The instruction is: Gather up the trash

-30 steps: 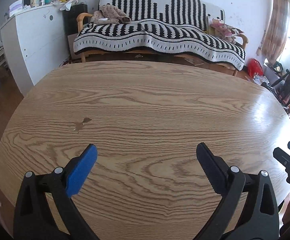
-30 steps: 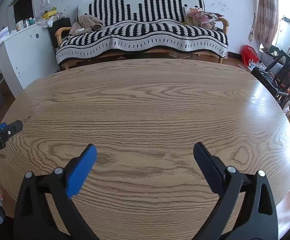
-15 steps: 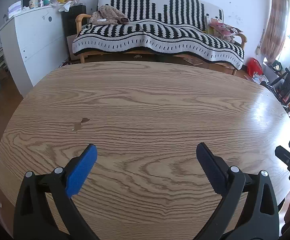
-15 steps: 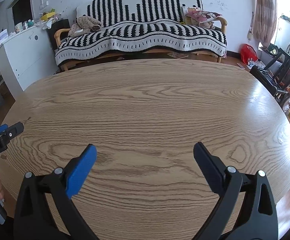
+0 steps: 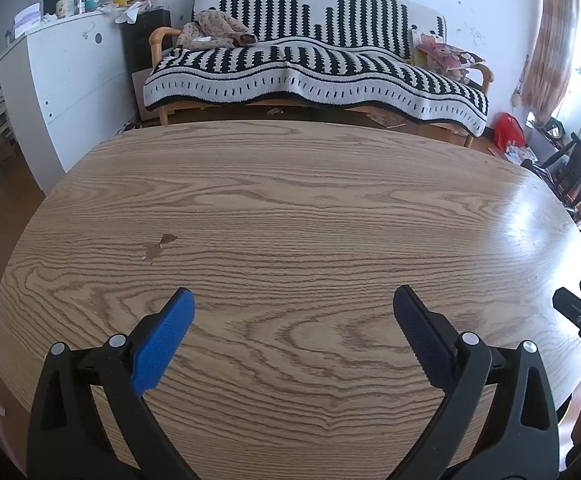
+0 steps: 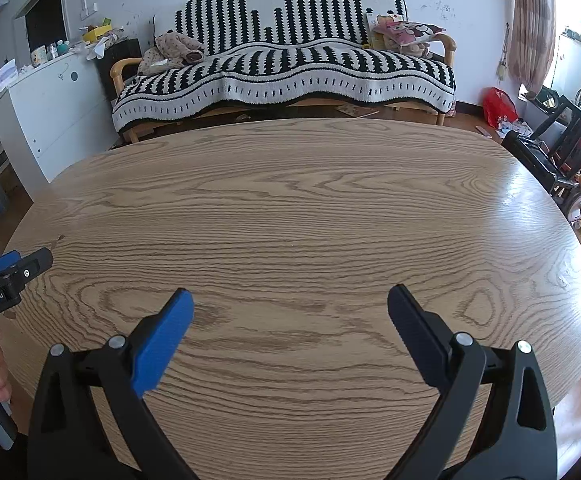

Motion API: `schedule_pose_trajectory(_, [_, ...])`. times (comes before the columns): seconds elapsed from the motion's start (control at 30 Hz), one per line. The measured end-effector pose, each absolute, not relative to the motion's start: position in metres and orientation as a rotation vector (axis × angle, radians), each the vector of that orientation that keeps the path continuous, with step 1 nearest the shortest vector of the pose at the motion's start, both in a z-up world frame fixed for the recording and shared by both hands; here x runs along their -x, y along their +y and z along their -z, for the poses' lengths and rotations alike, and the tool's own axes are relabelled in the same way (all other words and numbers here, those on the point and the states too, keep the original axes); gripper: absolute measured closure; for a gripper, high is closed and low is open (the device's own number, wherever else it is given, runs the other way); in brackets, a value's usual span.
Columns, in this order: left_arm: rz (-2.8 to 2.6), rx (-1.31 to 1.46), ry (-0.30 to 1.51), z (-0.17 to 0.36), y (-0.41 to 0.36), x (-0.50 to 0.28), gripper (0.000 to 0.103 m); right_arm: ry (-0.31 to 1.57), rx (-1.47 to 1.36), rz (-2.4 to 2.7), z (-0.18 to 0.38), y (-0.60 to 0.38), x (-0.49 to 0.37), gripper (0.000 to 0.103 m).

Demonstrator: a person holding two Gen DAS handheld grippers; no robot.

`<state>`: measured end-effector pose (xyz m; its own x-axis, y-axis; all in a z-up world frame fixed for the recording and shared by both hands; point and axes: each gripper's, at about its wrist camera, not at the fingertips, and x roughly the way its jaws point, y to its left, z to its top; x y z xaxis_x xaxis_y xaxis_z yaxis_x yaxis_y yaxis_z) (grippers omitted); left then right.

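Left gripper (image 5: 293, 298) and right gripper (image 6: 288, 298), both wide apart, holding nothing, above wooden table (image 5: 310, 220); striped sofa (image 5: 314, 64) beyond.

Black tongs (image 5: 292, 316), blue pads (image 5: 162, 344), silver screws; "GenRobot.AI" marking.

Bare table (image 5: 290, 208) ahead (sofa (image 5: 314, 68) well beyond).

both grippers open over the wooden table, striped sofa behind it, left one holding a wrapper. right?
Not quite. The left gripper holds nothing: in the left wrist view its jaws are spread with only bare wooden table between them. The rest stands: the right gripper is open too, and the striped sofa sits behind the table.
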<state>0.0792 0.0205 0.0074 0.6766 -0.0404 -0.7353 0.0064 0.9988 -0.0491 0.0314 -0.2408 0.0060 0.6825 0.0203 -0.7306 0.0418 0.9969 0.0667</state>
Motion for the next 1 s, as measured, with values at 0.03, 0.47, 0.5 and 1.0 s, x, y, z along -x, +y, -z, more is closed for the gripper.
schedule_pose_trajectory(0.03, [0.025, 0.043, 0.828, -0.0072, 0.0204, -0.0789, 0.007, 0.820, -0.082, 0.012, -0.0062, -0.2416, -0.0310, 0.009])
schedule_pose_trajectory(0.47, [0.017, 0.043, 0.828, -0.0055, 0.0210, -0.0778, 0.007, 0.815, -0.090, 0.014, -0.0108, -0.2442, -0.0267, 0.009])
schedule_pose_trajectory(0.5, [0.018, 0.041, 0.829, -0.0051, 0.0208, -0.0778, 0.007, 0.815, -0.092, 0.014, -0.0111, -0.2442, -0.0264, 0.009])
schedule_pose_trajectory(1.0, [0.020, 0.031, 0.829, -0.0051, 0.0186, -0.0771, 0.007, 0.819, -0.092, 0.014, -0.0114, -0.2451, -0.0277, 0.009])
